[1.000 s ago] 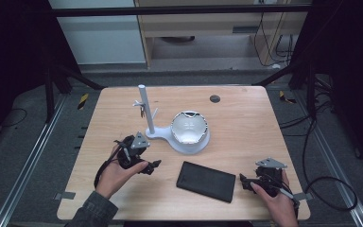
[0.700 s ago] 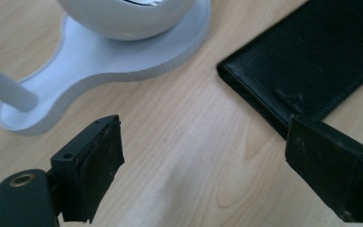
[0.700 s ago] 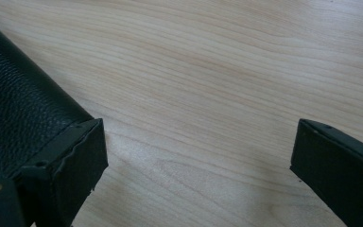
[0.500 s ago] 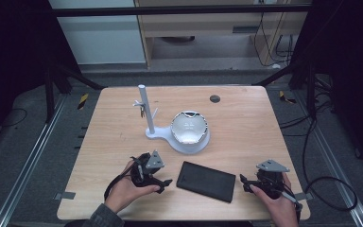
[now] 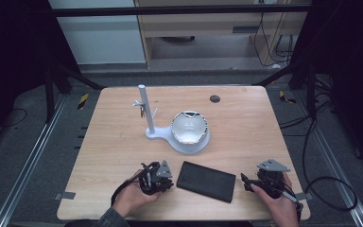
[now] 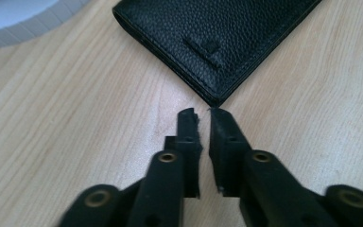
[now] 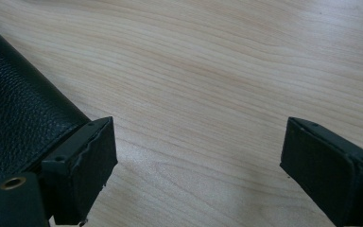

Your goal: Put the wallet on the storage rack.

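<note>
Wallet (image 5: 206, 181) first: I see the black leather piece lying flat on the wooden table (image 5: 246, 127), near the front edge, between my two hands, its long side running slightly askew to that edge. My left gripper (image 5: 169, 182) sits just beside the wallet's left end, low over the wood. In the left gripper view its jaws are nearly together, only a thin slit between them and nothing caught in it, and their tips point at a corner of the wallet (image 6: 217, 38), just short of touching it. My right gripper (image 5: 244, 179) rests by the wallet's right end. In the right gripper view its jaws are spread wide with bare wood between them; one jaw lies right against the wallet's edge (image 7: 14, 118), though I cannot tell whether it actually presses on the leather. Farther back on the table stands a white stand (image 5: 146, 111) with an upright post, its base running into a round part that carries a white bowl (image 5: 189, 127). A small dark disc (image 5: 214, 99) lies near the far edge.
</note>
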Motion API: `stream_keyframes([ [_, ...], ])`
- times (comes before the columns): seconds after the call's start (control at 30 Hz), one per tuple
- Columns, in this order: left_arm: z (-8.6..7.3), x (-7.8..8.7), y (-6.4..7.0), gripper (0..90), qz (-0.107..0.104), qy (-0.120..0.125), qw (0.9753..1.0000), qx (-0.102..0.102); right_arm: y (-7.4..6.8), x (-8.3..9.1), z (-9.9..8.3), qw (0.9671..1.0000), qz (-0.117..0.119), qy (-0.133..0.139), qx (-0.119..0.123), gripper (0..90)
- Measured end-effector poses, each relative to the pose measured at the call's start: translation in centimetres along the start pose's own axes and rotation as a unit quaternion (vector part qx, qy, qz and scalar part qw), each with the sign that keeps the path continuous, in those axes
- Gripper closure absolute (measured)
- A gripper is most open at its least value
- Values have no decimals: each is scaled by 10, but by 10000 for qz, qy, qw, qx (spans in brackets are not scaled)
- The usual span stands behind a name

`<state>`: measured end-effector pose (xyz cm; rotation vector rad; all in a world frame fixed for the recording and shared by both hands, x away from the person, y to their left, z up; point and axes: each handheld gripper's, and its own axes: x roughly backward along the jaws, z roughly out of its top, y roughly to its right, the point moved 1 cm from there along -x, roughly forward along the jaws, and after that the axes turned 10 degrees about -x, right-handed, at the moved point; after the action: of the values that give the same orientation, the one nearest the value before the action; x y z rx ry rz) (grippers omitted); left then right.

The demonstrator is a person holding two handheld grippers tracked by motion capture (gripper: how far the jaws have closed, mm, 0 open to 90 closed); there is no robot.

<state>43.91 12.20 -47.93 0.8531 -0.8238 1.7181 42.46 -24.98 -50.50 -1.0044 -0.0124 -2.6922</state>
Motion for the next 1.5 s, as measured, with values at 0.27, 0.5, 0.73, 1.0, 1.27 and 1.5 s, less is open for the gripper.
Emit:
stream_keyframes([
  [0.27,4,-7,-1,895,-109,-144,9998,-28,-1,-1,0,10000,29,16,62,118],
  [0.5,7,-10,-1,895,-132,-189,9997,-75,-1,-1,1,10000,37,12,67,115],
  [0.73,8,-12,-1,893,-142,-194,9997,-106,-2,0,1,10000,51,24,20,114],
  [1.0,6,-6,-2,886,-102,164,9998,95,-15,6,5,9992,264,210,208,117],
  [1.27,8,0,-9,871,-77,633,9973,351,-58,12,15,9932,805,367,762,116],
  [1.5,15,4,-16,868,-84,814,9957,433,-103,10,20,9841,1106,88,1388,104],
])
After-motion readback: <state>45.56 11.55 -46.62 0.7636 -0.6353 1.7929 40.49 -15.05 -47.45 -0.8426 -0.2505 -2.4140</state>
